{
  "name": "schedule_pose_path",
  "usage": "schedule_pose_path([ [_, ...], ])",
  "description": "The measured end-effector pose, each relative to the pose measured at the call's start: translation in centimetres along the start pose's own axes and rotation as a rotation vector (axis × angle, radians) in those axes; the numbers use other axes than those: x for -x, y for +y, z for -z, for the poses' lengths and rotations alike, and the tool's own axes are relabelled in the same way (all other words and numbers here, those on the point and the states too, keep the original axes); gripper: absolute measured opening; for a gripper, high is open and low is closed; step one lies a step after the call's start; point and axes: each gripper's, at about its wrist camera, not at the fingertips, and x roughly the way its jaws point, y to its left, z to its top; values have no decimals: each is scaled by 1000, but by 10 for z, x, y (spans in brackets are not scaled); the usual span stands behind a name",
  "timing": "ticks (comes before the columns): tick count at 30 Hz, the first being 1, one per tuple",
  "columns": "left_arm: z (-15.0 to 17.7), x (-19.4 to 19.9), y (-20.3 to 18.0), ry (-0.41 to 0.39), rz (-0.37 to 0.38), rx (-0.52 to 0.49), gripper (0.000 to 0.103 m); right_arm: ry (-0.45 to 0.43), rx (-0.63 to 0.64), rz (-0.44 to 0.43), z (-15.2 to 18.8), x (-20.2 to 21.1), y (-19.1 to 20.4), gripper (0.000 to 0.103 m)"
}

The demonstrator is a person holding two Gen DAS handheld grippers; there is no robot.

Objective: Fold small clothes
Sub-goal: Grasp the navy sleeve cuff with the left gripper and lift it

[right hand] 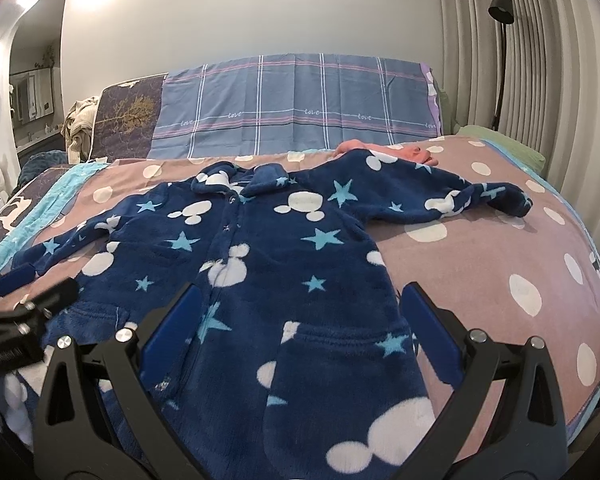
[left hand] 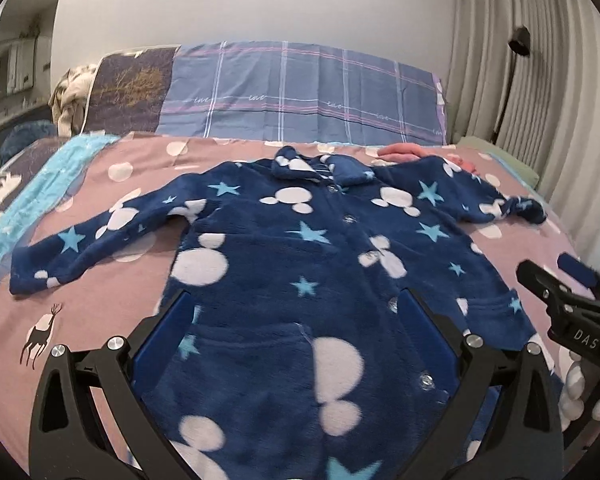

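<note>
A small navy fleece jacket (left hand: pixel 300 264) with white mouse heads and light blue stars lies flat, front up, on the bed, sleeves spread to both sides. It also shows in the right wrist view (right hand: pixel 268 256). My left gripper (left hand: pixel 296 320) is open, jaws wide apart, hovering over the jacket's lower left part. My right gripper (right hand: pixel 300 316) is open over the jacket's lower right hem and pocket. The right gripper also shows in the left wrist view (left hand: pixel 556 280), and the left gripper shows in the right wrist view (right hand: pixel 32 284). Neither holds anything.
The bed has a pink cover with white dots (right hand: pixel 480 264). A plaid blue pillow (left hand: pixel 300 92) and a dark patterned pillow (left hand: pixel 132 88) stand at the headboard. A pink garment (right hand: pixel 384 148) lies behind the jacket. Curtains and a black lamp (right hand: pixel 500 4) are at right.
</note>
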Motion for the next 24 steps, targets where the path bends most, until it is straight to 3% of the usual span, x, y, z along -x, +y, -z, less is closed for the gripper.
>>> schedule_pose_path([
  [6, -13, -13, 64, 42, -23, 111, 96, -18, 0, -14, -5, -16, -5, 101],
  [13, 1, -34, 185, 95, 3, 489, 78, 15, 49, -3, -15, -49, -16, 100],
  [16, 17, -52, 236, 108, 42, 693, 68, 37, 64, -43, -18, -64, -20, 90],
  [18, 22, -63, 264, 107, 21, 794, 67, 66, 91, -71, -23, -78, -20, 89],
  [24, 41, -82, 335, 67, -54, 1130, 67, 72, 180, -29, -31, -105, -8, 89],
])
